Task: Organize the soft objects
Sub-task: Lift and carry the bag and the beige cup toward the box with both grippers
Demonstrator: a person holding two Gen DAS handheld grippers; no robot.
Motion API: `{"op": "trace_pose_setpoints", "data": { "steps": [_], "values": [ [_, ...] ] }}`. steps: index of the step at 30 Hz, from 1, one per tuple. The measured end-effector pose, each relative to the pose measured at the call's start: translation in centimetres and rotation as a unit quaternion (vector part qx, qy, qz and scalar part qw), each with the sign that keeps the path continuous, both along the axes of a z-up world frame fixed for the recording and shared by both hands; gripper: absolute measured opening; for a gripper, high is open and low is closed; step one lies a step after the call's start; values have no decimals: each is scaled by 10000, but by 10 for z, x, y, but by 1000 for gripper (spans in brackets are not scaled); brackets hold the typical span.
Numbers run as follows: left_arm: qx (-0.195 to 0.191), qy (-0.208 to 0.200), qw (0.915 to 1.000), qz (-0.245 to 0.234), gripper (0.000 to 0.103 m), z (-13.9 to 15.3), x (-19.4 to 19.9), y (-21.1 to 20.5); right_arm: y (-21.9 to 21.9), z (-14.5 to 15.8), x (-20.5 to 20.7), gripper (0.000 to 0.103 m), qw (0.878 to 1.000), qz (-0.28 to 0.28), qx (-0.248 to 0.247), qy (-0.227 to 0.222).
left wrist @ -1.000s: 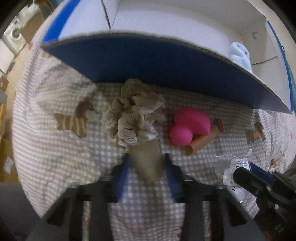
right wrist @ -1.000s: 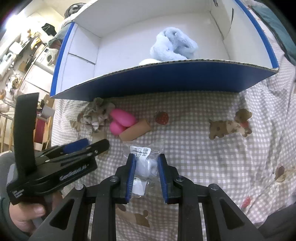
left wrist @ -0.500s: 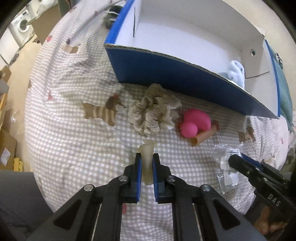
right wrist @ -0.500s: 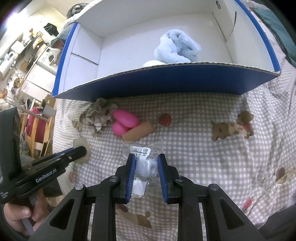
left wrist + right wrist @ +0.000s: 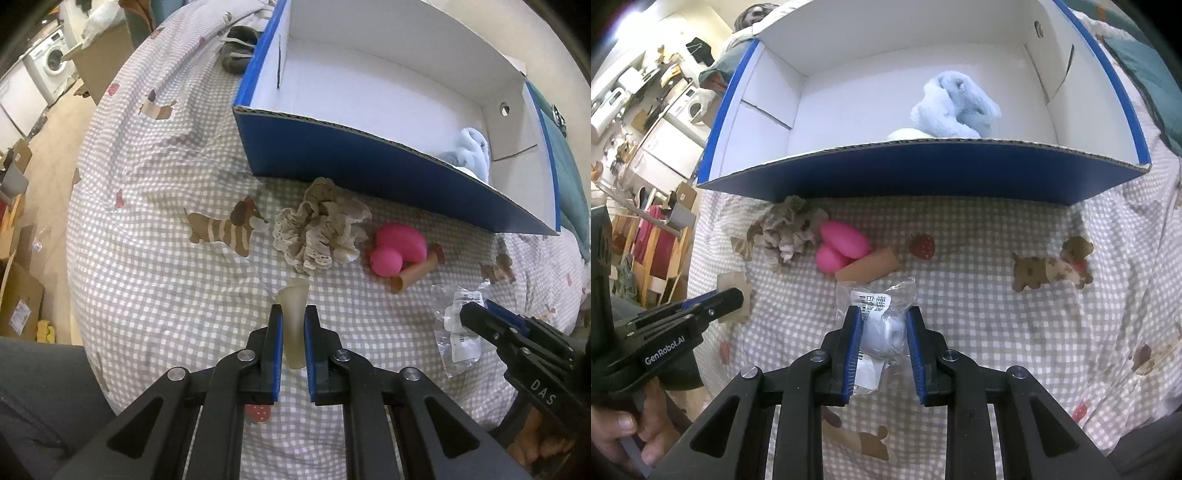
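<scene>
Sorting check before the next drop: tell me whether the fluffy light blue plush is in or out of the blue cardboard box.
In. The fluffy light blue plush lies on the white floor inside the blue cardboard box.

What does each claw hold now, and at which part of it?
The left claw pinches the flat beige piece at its near end. The right claw grips the clear plastic packet around the pale blue item inside.

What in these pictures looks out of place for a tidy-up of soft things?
Only the pale blue fluffy item is in the blue box. The frilly beige cloth and pink squishy toy lie loose on the checked bedcover, just outside the box wall.
</scene>
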State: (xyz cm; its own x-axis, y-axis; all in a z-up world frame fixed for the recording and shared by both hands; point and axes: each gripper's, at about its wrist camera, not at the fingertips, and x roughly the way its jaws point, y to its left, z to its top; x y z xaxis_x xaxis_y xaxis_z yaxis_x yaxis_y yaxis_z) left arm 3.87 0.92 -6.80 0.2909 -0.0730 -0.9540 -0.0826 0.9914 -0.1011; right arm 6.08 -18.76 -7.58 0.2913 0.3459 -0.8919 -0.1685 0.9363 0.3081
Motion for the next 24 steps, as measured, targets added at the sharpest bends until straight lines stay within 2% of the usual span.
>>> {"op": "trace_pose_setpoints", "data": {
  "steps": [15, 18, 24],
  "values": [
    [305, -273, 9992, -24, 10, 11, -7, -3, -3, 5, -2, 26, 9999, -44, -16, -128],
    [268, -331, 9989, 171, 10, 23, -8, 1, -8, 18, -6, 26, 9995, -58, 175, -265],
    [290, -901, 9954, 120, 9, 63, -7, -5, -22, 40, -5, 26, 9965, -257, 613, -508]
  ]
}}
